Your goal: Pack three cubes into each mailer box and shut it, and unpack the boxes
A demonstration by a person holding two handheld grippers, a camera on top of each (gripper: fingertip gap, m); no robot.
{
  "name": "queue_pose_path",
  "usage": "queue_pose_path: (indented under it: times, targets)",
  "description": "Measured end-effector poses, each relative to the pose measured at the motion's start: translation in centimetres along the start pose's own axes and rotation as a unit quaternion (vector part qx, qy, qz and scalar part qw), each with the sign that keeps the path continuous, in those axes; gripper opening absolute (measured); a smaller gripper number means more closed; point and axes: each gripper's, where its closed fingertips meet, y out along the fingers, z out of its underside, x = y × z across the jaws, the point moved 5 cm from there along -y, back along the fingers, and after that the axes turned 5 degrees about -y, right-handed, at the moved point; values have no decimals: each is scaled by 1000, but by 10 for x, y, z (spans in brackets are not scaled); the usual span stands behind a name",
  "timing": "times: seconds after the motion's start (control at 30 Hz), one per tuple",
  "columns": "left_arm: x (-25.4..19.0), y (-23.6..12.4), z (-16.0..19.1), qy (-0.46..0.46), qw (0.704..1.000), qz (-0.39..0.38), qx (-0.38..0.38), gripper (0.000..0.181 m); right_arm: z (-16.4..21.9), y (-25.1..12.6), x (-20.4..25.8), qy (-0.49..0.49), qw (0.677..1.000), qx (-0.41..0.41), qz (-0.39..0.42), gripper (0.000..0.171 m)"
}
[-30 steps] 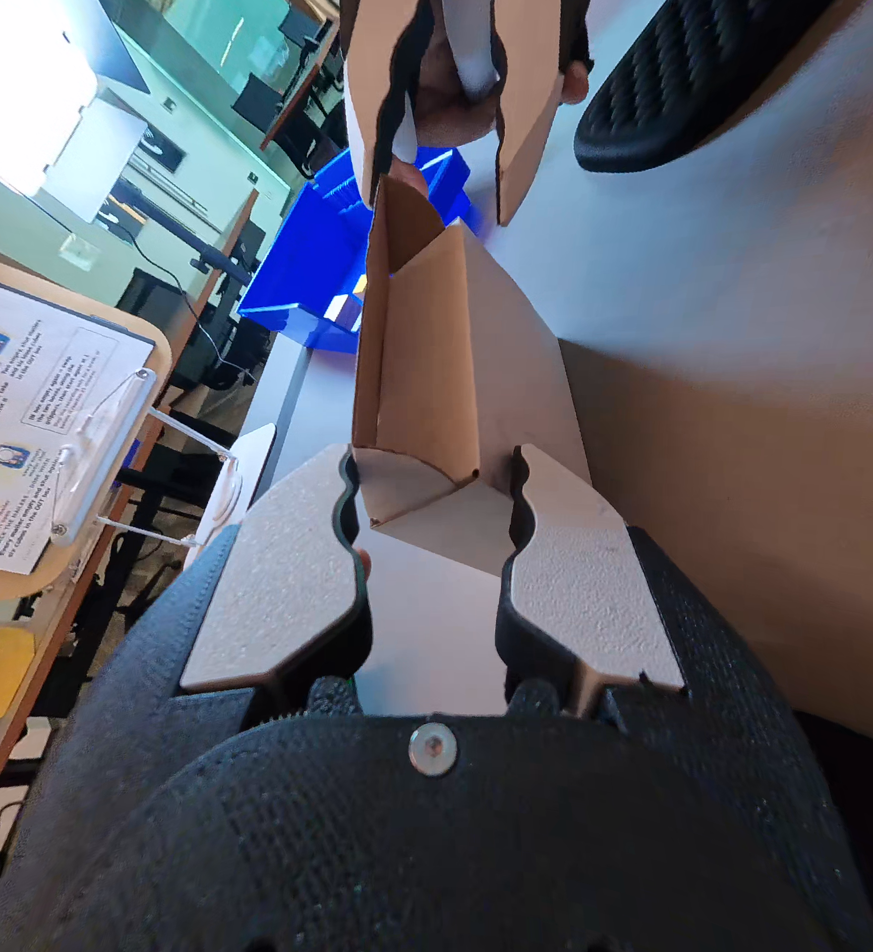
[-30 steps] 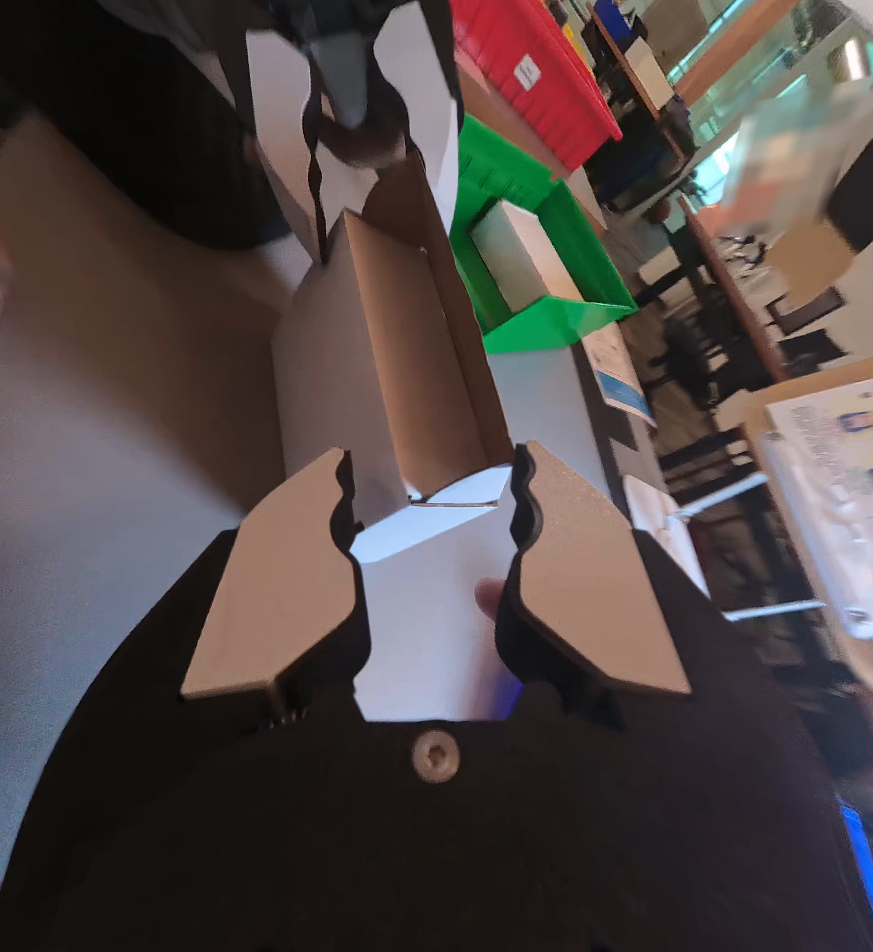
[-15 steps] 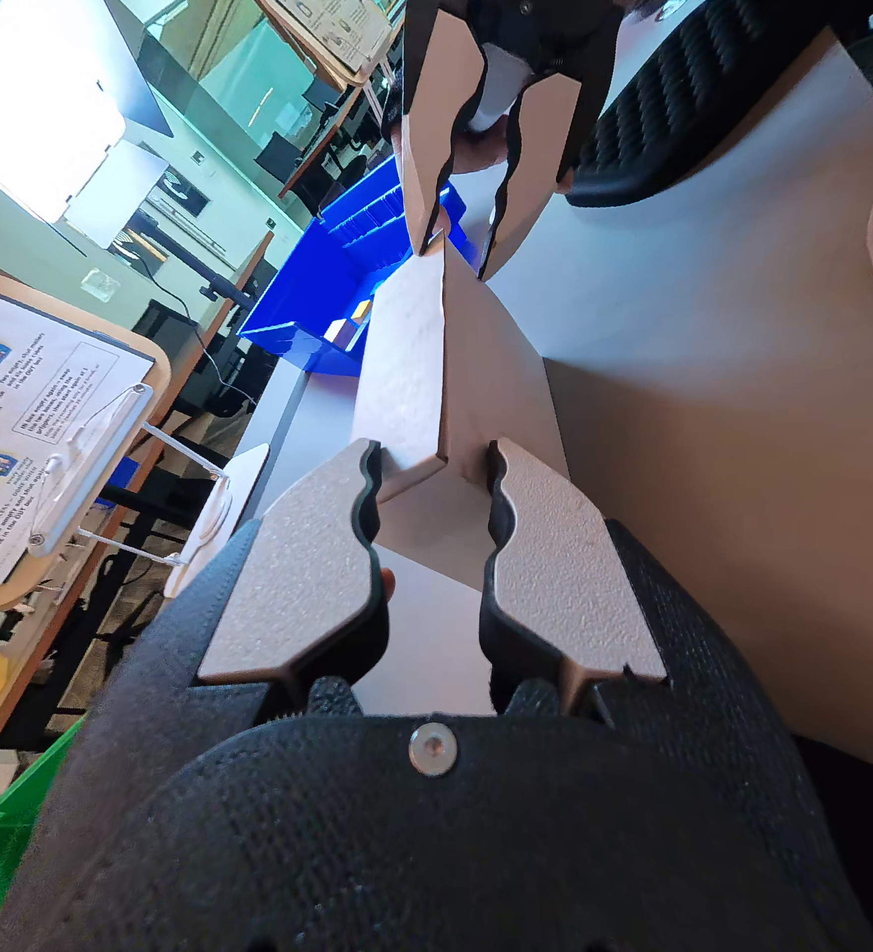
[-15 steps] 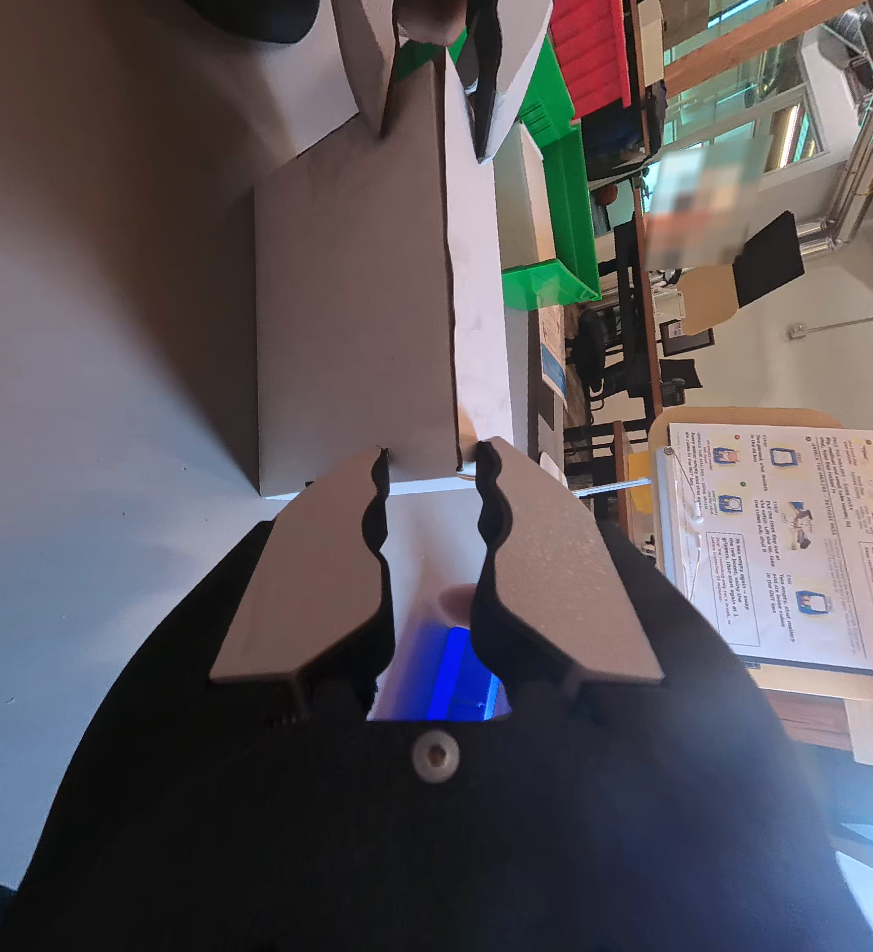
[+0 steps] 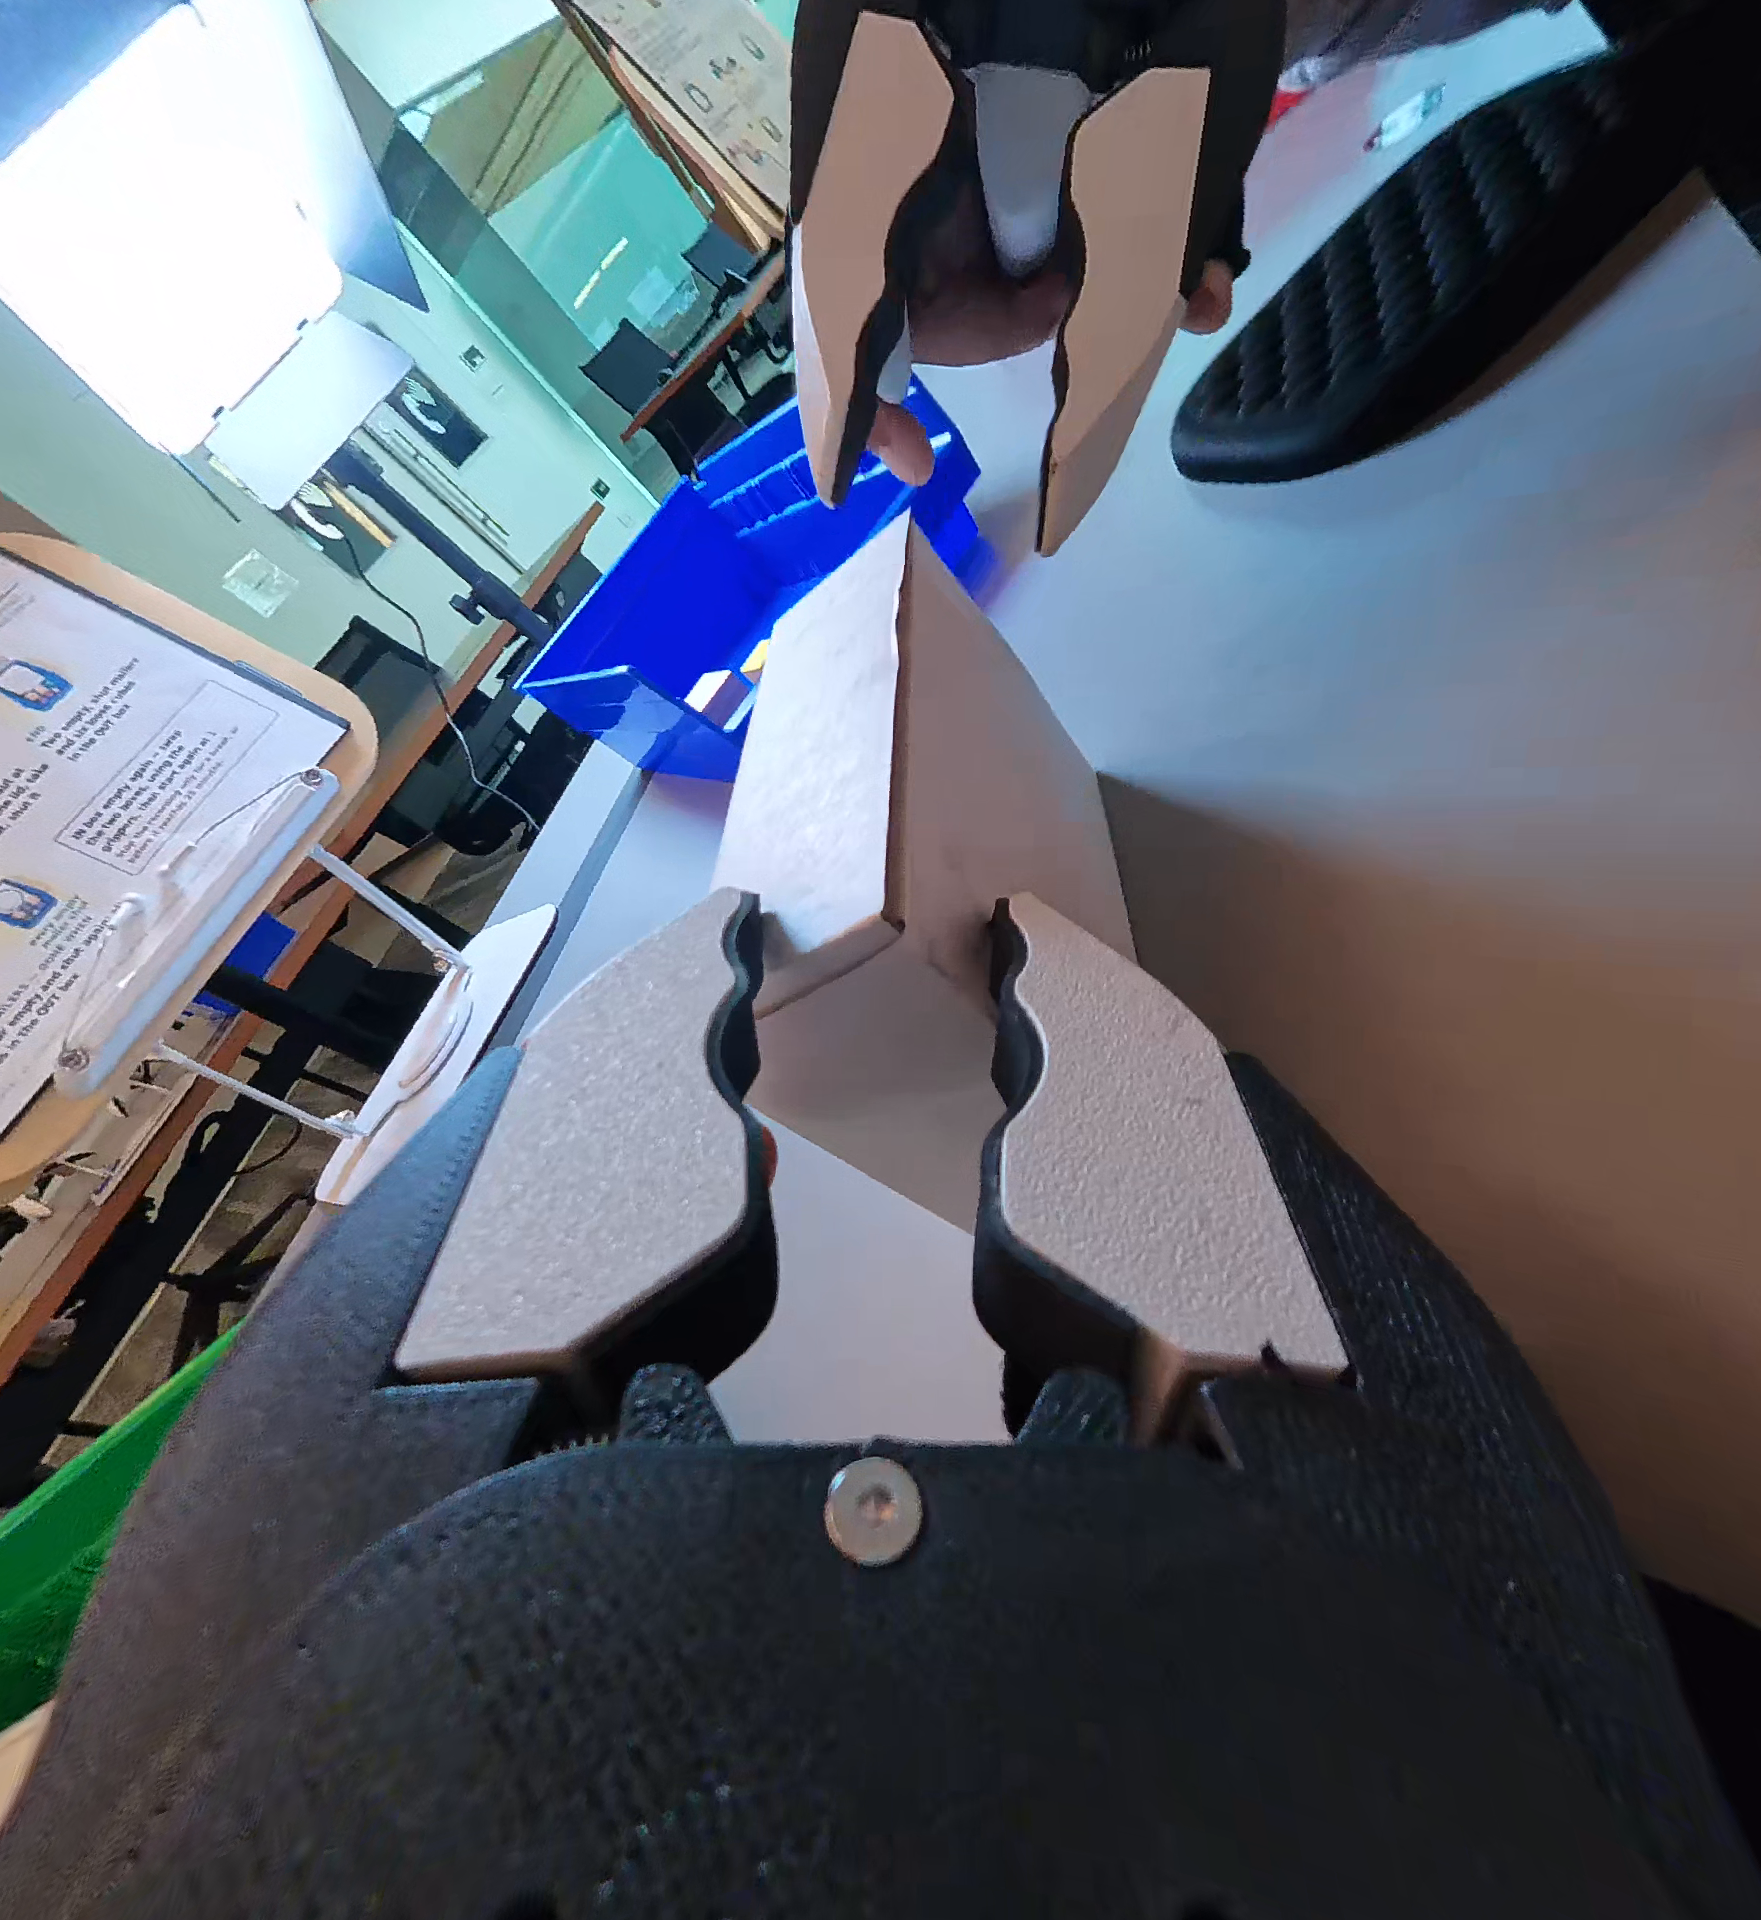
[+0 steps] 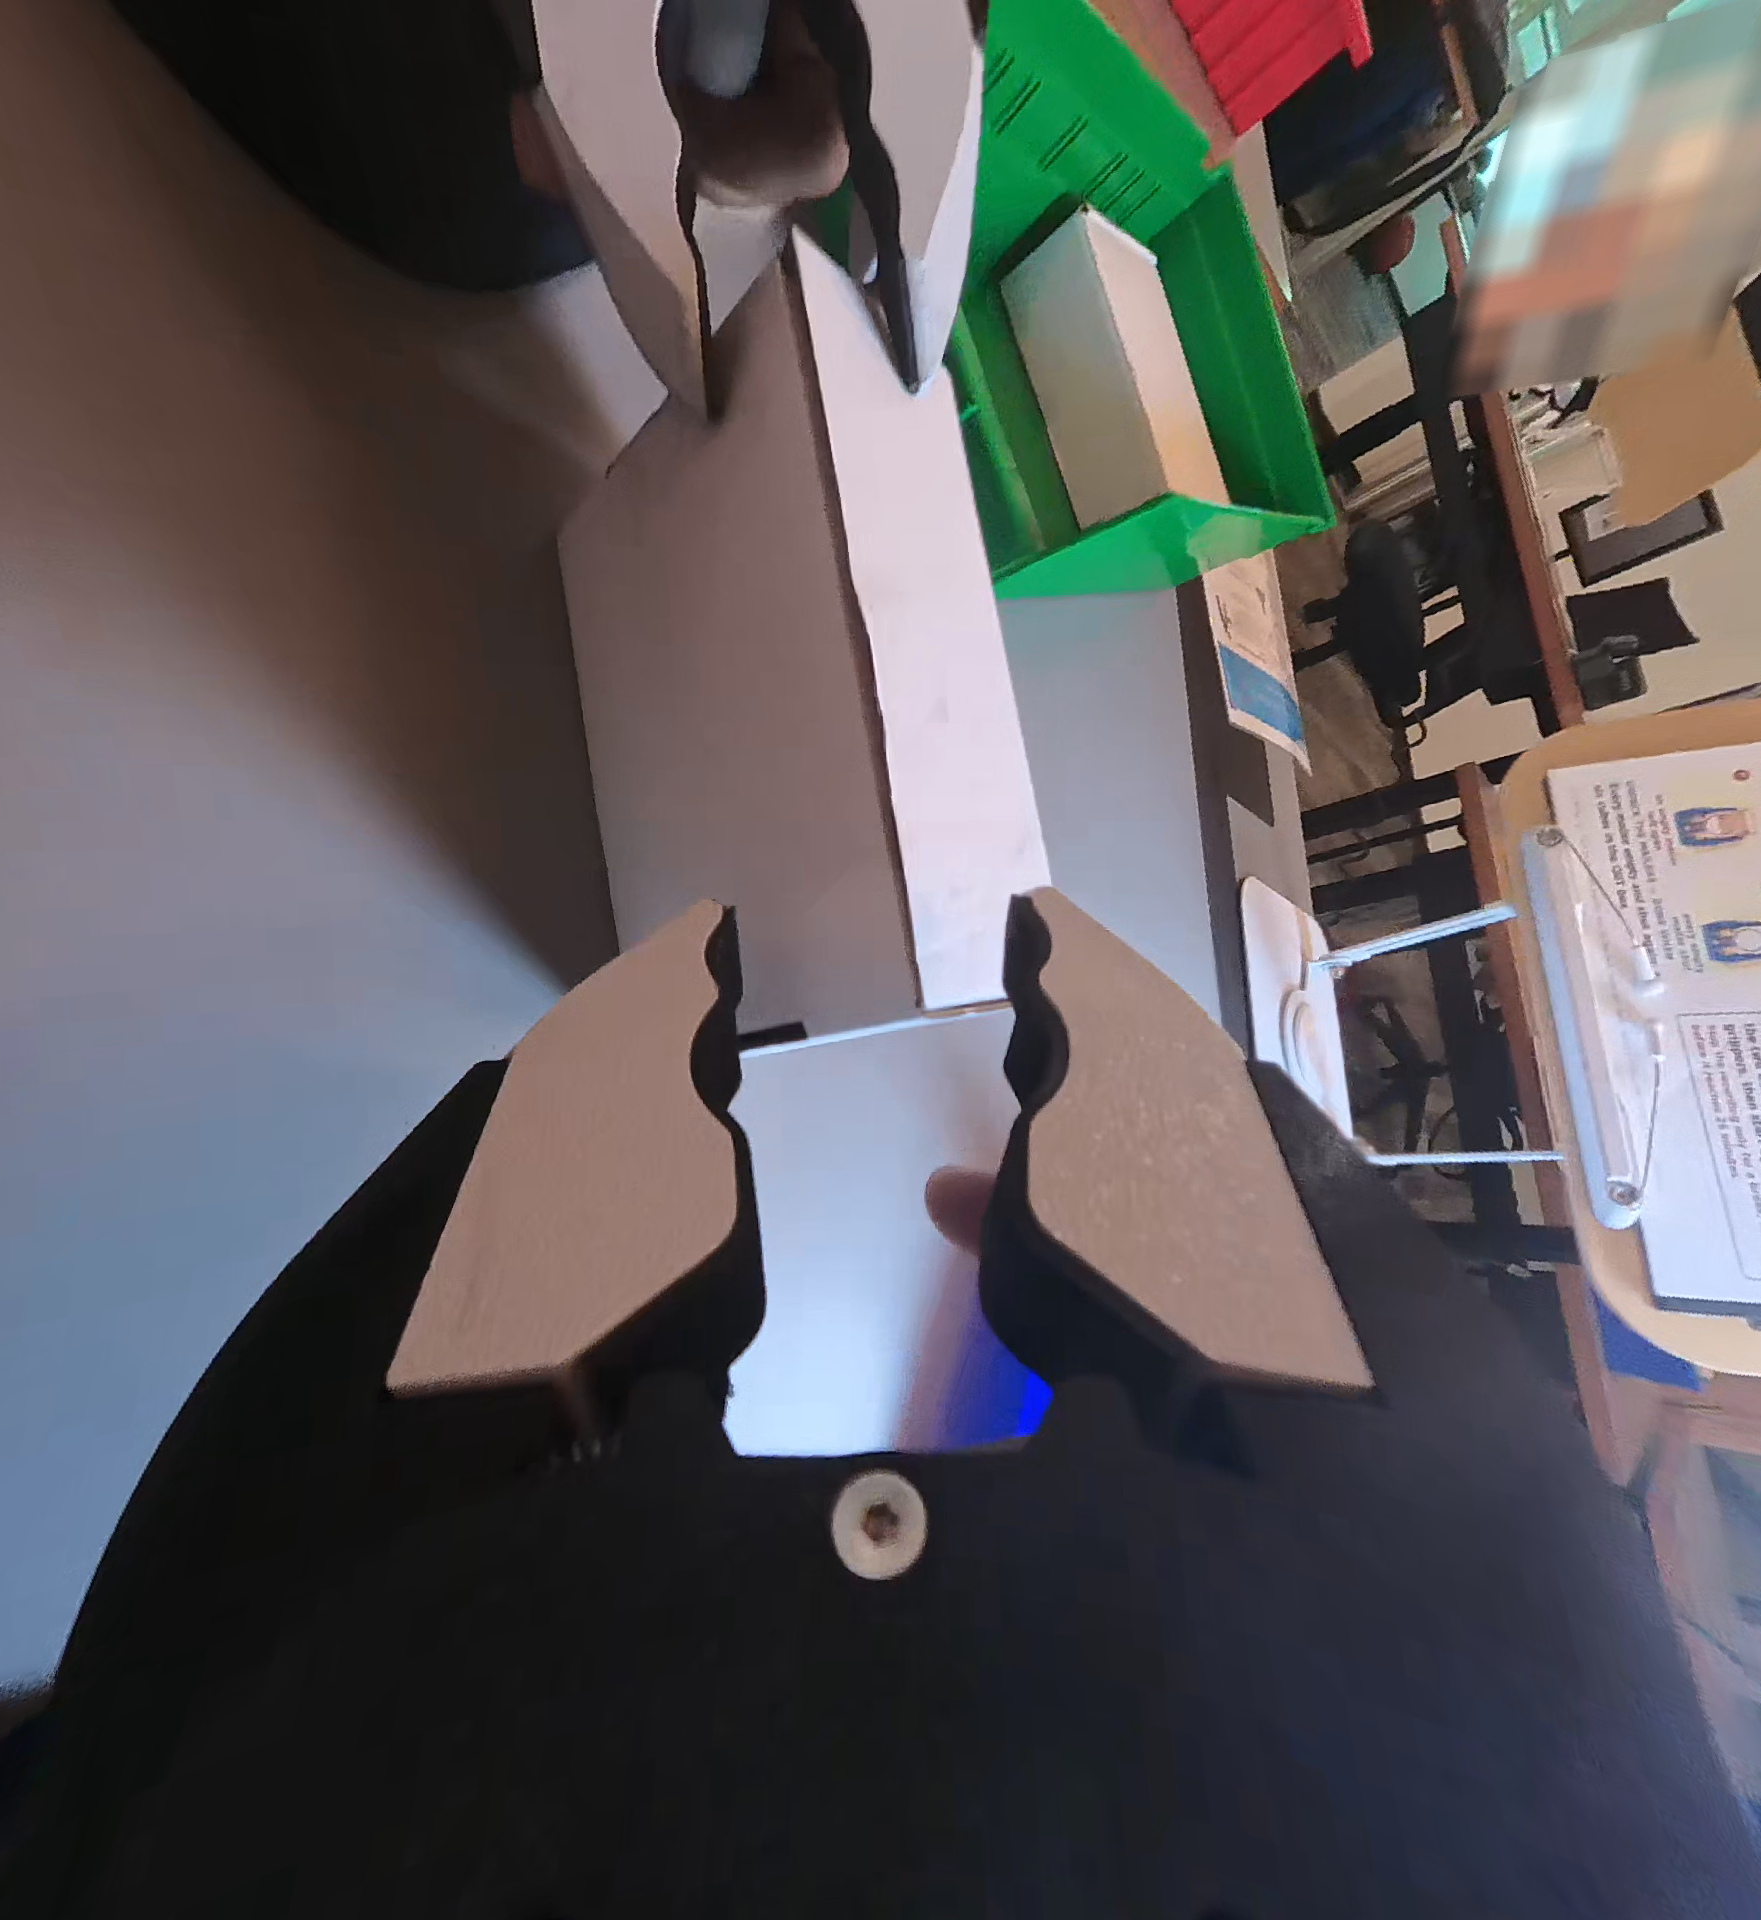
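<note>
A white mailer box (image 5: 824,790) lies shut on the grey table (image 5: 1375,675), seen end-on along one long edge. My left gripper (image 5: 871,925) pinches the near end of that edge, one finger on each face. My right gripper (image 5: 943,520) shows at the box's far end, with its fingers spread either side of the corner. In the right wrist view the same box (image 6: 938,675) runs away from my right gripper (image 6: 871,925), which is open and straddles its end. The left gripper (image 6: 803,400) grips the far end. No cubes show near the box.
A blue bin (image 5: 668,665) with a few coloured cubes stands behind the box. A green bin (image 6: 1115,540) holds another white mailer box (image 6: 1094,353), with a red bin (image 6: 1260,52) beyond. An instruction sheet on a stand (image 5: 76,831) is off the table edge. A black chair part (image 5: 1427,312) overhangs the table. Across from one pair of fingers to the other is roughly 12 centimetres.
The box's lid was ajar a second ago and is now down flat. Both grippers narrowed onto the box's ends. Since then the right fingers have spread apart again and the left has held.
</note>
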Motion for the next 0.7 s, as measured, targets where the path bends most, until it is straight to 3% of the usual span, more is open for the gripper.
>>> queue_pose_path:
  times: [0.03,0.1,0.2,0.3,0.37,0.5,0.63,0.7]
  targets:
    - [1,0,0,-15,1000,-6,-7,43,-4,0,-3,1,1000,-1,-5,52]
    - [8,-1,-2,-74,997,-20,-22,65,-12,1,-9,10,1000,4,-26,60]
    - [21,-2,-2,-199,979,-11,-30,78,-21,6,-21,25,998,4,-49,65]
    - [10,11,17,-275,959,49,44,91,-22,14,-32,28,997,17,-65,68]
    - [5,21,24,-247,963,40,99,74,-24,20,-34,30,996,23,-82,68]
    - [-4,31,12,-125,986,15,105,71,-32,23,-28,1,994,41,-99,69]
    - [-6,35,4,-38,993,-31,105,70,-31,23,-10,-58,988,98,-109,74]
    - [-6,36,-3,-5,994,-50,95,70,-27,26,-1,-99,981,136,-95,68]
